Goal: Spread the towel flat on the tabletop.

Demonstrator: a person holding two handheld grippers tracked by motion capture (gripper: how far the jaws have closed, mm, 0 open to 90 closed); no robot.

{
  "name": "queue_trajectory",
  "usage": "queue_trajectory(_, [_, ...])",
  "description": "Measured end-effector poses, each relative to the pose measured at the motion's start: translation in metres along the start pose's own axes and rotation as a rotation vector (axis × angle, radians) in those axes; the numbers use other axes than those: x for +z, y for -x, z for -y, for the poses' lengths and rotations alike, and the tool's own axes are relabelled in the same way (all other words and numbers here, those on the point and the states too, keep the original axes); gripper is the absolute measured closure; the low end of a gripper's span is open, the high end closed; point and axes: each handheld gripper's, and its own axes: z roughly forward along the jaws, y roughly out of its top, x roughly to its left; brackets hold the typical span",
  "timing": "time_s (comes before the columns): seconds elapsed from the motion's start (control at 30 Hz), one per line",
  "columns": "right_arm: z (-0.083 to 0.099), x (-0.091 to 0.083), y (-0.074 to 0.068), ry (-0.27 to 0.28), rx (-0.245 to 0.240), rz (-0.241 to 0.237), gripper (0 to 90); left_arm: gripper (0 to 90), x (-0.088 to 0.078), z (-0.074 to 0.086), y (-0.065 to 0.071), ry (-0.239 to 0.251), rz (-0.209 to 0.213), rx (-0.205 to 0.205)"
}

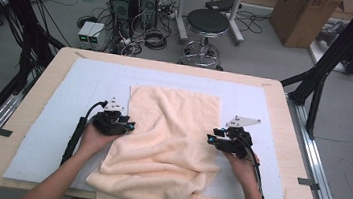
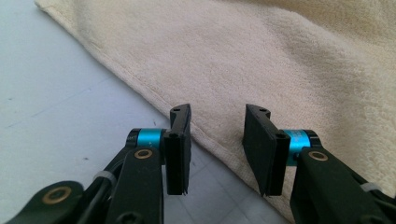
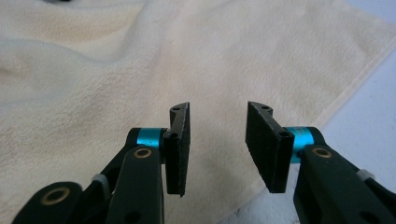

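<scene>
Cream terry towel (image 1: pixel 169 144): far half flat, near half rumpled, overhanging table's near edge.

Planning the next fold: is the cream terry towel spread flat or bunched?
Partly spread: the cream terry towel lies flat at its far end on the pale blue mat, but its near end is rumpled, one corner turned over.

The towel (image 1: pixel 166 148) runs off the high view's bottom edge, its near hem cut off.
</scene>
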Motion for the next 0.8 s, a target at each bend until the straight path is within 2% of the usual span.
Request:
queue_trajectory(0.07, [-0.003,0.002,-0.001,-0.060,0.007,-0.008,57.1,61.9,-0.001,0.000,0.001,0.001,-0.006,-0.002])
queue_trajectory(0.13, [-0.004,0.004,-0.004,-0.086,-0.011,0.001,55.3,61.1,-0.002,-0.001,0.001,0.012,0.018,-0.006])
queue_trajectory(0.2, [-0.004,0.009,-0.005,-0.106,-0.020,0.005,54.2,59.3,-0.003,-0.002,0.004,0.043,0.042,-0.007])
queue_trajectory(0.23, [-0.003,0.011,-0.005,-0.116,-0.027,0.013,54.3,59.0,-0.002,-0.003,0.006,0.036,0.033,0.014])
queue_trajectory(0.27, [-0.003,0.012,-0.004,-0.115,-0.028,0.012,55.1,60.5,0.000,-0.003,0.008,-0.003,0.006,0.045])
queue_trajectory(0.3, [-0.003,0.014,-0.003,-0.120,-0.021,0.011,56.9,65.7,0.002,-0.002,0.009,-0.002,-0.005,0.061])
queue_trajectory(0.33, [-0.002,0.016,-0.003,-0.126,-0.024,0.009,59.4,68.4,0.003,-0.003,0.008,0.000,-0.010,0.047])
queue_trajectory(0.4, [-0.002,0.020,-0.004,-0.135,-0.035,0.015,63.1,80.5,0.003,-0.004,0.006,-0.001,-0.026,0.038])
queue_trajectory(0.47, [-0.002,0.022,-0.005,-0.127,-0.055,0.018,73.0,85.9,0.004,-0.004,0.004,0.005,-0.027,0.008])
queue_trajectory(0.53, [-0.003,0.024,-0.005,-0.120,-0.066,0.009,81.3,87.0,0.005,-0.004,0.003,0.007,-0.048,0.024])
queue_trajectory(0.6, [-0.005,0.027,-0.004,-0.107,-0.055,-0.002,83.4,87.2,0.007,-0.007,-0.001,0.010,-0.092,0.024])
queue_trajectory(0.67, [-0.008,0.031,-0.002,-0.099,-0.034,-0.004,83.8,87.3,0.009,-0.008,-0.010,0.019,-0.086,-0.019])
queue_trajectory(0.8, [-0.018,0.042,0.002,-0.103,-0.015,0.000,84.3,87.3,0.014,-0.015,-0.027,0.006,-0.128,-0.039])
